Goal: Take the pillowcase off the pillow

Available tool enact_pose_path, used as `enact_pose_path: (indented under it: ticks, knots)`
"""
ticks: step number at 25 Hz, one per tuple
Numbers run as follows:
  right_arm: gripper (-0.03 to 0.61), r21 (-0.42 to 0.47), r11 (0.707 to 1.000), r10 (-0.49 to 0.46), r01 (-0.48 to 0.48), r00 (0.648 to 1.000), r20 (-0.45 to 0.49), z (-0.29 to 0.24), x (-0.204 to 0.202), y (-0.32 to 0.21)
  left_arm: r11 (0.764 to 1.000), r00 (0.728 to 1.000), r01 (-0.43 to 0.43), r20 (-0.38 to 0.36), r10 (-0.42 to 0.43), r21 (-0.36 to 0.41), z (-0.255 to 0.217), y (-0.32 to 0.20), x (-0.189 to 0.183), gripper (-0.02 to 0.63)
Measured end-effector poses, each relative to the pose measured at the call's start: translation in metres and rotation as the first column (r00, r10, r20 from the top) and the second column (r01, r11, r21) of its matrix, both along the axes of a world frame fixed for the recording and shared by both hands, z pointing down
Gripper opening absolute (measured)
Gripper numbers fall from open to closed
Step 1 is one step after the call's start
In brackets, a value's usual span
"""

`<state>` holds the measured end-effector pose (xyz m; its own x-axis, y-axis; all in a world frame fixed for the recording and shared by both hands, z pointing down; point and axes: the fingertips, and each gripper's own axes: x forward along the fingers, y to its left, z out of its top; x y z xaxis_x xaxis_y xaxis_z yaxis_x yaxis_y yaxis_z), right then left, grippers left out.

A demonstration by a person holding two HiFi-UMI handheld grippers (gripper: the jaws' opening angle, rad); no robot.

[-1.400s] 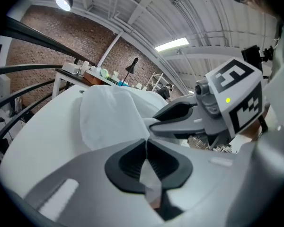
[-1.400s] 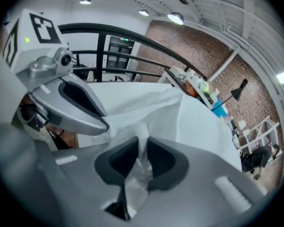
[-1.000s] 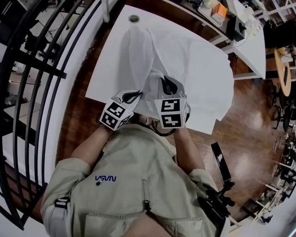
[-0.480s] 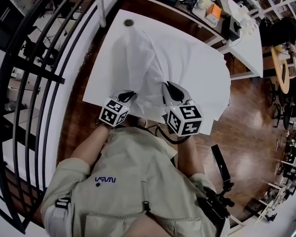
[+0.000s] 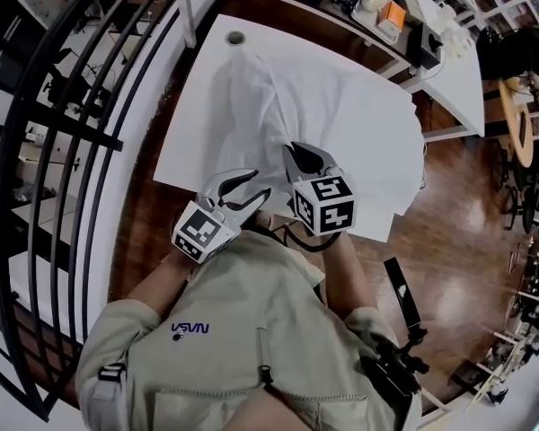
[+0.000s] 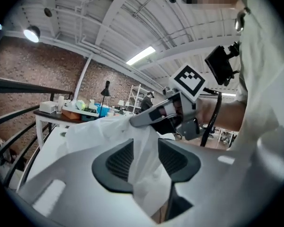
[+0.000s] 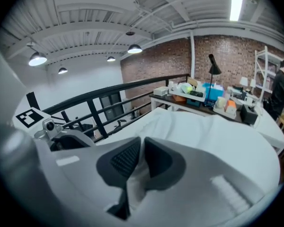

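On white surface (image 5: 187,142), white pillowcase (image 5: 350,124) lies spread and rumpled, w/ a long hump at its left side, prob. the pillow (image 5: 250,97) inside. Near edge of the cloth is gathered up by right tool (image 5: 298,155), clenched on a fold of pillowcase. Left tool (image 5: 256,185) has just been opening; cloth hangs loose between its pads, not pinched. Progress, as judged: early. Case isn't off yet and pillow looks covered; left tool needs a fresh hold, then the case must be pulled away. Writing: person's shirt (image 5: 251,348) reads "NASA", seen upside down; sq. black-and-white markers on both tools' cubes. Black railing (image 5: 63,151) at left, wood floor (image 5: 449,214) below.
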<state>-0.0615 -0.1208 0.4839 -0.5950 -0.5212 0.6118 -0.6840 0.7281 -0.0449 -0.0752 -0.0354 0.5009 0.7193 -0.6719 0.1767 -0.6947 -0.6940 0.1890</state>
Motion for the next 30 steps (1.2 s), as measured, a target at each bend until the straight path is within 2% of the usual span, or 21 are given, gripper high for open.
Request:
enact_pose_path:
  ticks: [3,5,6,7,10,14,17,20,23,25,28,30]
  knots:
    - [0.023,0.009,1.000,-0.008,0.008,1.000,-0.014,-0.002,-0.002,-0.001,0.999,0.999,-0.027,0.046,0.028,-0.034,0.010,-0.007,0.012,0.203]
    - [0.023,0.017,1.000,-0.012,0.013,1.000,-0.026,-0.003,-0.004,-0.002,0.996,0.995,-0.052,0.081,0.058,-0.075,0.024,-0.014,0.021,0.197]
    - [0.023,0.021,1.000,-0.017,0.018,0.999,-0.034,-0.004,-0.005,-0.002,0.994,0.992,-0.074,0.095,0.081,-0.081,0.028,-0.016,0.028,0.137]
    - [0.023,0.026,0.999,-0.022,0.023,0.999,-0.044,-0.005,-0.006,-0.003,0.991,0.988,-0.104,0.105,0.112,-0.079,0.030,-0.016,0.036,0.010]
    - [0.023,0.048,0.998,-0.043,0.047,0.995,-0.086,-0.011,-0.011,-0.007,0.970,0.967,-0.231,0.098,0.237,-0.072,0.028,-0.007,0.071,0.008]
    - [0.023,0.054,0.996,-0.066,0.073,0.990,-0.123,-0.011,-0.021,-0.010,0.929,0.929,-0.345,0.092,0.358,-0.133,0.045,-0.008,0.112,0.006]
    - [0.023,0.025,0.997,-0.068,0.071,0.992,-0.108,-0.003,-0.017,-0.004,0.909,0.916,-0.377,0.078,0.395,-0.175,0.064,-0.014,0.118,0.005]
    - [0.026,0.002,0.998,-0.067,0.067,0.994,-0.085,0.005,-0.015,0.005,0.891,0.908,-0.410,0.000,0.418,-0.193,0.071,-0.004,0.106,0.010]
    - [0.032,-0.015,0.998,-0.066,0.065,0.996,-0.065,0.012,-0.012,0.007,0.896,0.915,-0.403,-0.075,0.396,-0.187,0.064,0.013,0.077,0.099]
    - [0.034,-0.021,0.997,-0.069,0.068,0.996,-0.054,0.015,-0.011,0.008,0.916,0.933,-0.355,-0.125,0.336,-0.185,0.055,0.018,0.046,0.138]
    - [0.033,-0.025,0.996,-0.092,0.091,0.994,-0.050,0.018,-0.008,0.014,0.967,0.970,-0.182,-0.192,0.147,-0.181,0.037,0.002,-0.011,0.149]
    - [0.031,-0.031,0.992,-0.121,0.120,0.991,-0.058,0.024,-0.004,0.025,0.983,0.983,-0.036,-0.182,0.003,-0.181,0.030,-0.018,-0.046,0.149]
